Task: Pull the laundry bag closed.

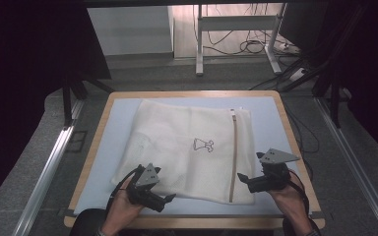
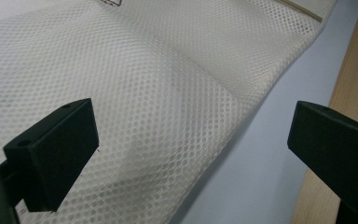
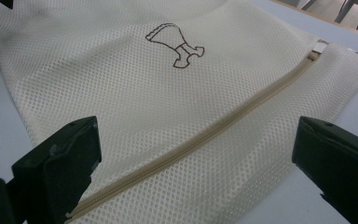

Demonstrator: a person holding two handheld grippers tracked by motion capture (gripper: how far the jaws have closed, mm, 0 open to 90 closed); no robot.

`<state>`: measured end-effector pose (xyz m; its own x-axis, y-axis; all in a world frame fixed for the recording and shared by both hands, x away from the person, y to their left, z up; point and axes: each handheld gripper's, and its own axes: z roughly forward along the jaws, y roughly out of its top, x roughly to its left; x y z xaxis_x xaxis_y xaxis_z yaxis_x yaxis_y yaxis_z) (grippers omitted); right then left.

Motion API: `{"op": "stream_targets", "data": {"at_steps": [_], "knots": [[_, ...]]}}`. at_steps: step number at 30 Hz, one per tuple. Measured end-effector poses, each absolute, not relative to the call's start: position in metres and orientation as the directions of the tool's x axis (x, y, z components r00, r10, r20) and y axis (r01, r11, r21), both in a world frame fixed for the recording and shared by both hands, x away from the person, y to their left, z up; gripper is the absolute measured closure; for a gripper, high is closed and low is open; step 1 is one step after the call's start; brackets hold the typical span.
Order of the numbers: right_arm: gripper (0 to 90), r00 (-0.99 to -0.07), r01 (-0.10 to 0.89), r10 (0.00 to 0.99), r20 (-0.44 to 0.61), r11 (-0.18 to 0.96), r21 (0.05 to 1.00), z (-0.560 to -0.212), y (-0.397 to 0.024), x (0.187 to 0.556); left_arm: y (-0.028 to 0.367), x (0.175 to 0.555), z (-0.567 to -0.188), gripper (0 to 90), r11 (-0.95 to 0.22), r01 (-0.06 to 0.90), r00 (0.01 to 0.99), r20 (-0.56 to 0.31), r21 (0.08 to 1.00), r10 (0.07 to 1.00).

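Two grippers hover at the near edge of the table (image 1: 98, 142), and both have their jaws spread wide with nothing between them. Flat on the pale blue mat (image 1: 113, 142) lies the mesh laundry bag (image 1: 177, 142), cream-coloured, spread out across the middle of the table and turned a little askew. The left gripper (image 1: 170, 198) sits at the bag's near left corner, jaws pointing right along the near edge; in the left gripper view the mesh (image 2: 144, 93) runs under one jaw while the other jaw hangs over the mat and the wooden rim (image 2: 349, 74). Over on the other side, the right gripper (image 1: 242, 178) is at the near right corner, jaws aimed left, just beside the tan zipper (image 1: 234, 157). That zipper runs from the far edge to the near edge down the bag's right side, and in the right gripper view it slants between the two jaws (image 3: 205, 135), closed along its length, with its pull (image 3: 320, 45) at the far end. A small dark outline drawing (image 1: 203, 144) marks the middle of the bag. A hand grips each gripper from below.
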<state>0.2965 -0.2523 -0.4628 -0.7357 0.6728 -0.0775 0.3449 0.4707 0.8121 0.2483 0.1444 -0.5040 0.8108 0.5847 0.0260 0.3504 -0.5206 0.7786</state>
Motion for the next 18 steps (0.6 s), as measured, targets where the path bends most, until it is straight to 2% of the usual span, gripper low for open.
{"op": "stream_targets", "data": {"at_steps": [18], "knots": [[1.1,-0.713,0.355,0.697,-0.077,0.454,0.817,-0.463,-0.274,0.269,0.170,0.241,-0.501,1.4,-0.477,0.368,0.773,0.022,0.798,0.634]]}}
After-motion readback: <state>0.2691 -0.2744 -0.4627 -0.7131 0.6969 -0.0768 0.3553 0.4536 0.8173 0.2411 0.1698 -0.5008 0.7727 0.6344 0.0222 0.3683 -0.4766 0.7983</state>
